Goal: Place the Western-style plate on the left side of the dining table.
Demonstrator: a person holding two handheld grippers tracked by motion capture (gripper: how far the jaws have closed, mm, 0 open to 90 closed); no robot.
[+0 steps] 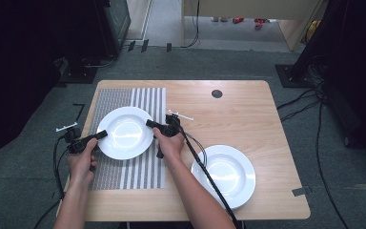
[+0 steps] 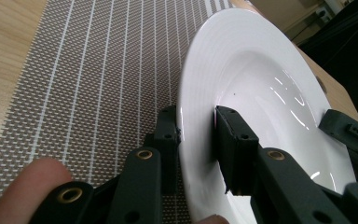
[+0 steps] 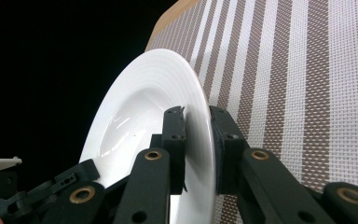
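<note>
Plainly unmarked white plate (image 1: 125,132) gripped by both tongs (image 1: 101,135) (image 1: 151,124)

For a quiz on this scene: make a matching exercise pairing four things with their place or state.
1. held plate
2. second plate
3. placemat
4. left gripper

a. striped, on the table's left part
b. shut on a plate's left rim
c. gripped at both rims, over the mat
d. bare wood, near right

Pairs: 1-c, 2-d, 3-a, 4-b
</note>
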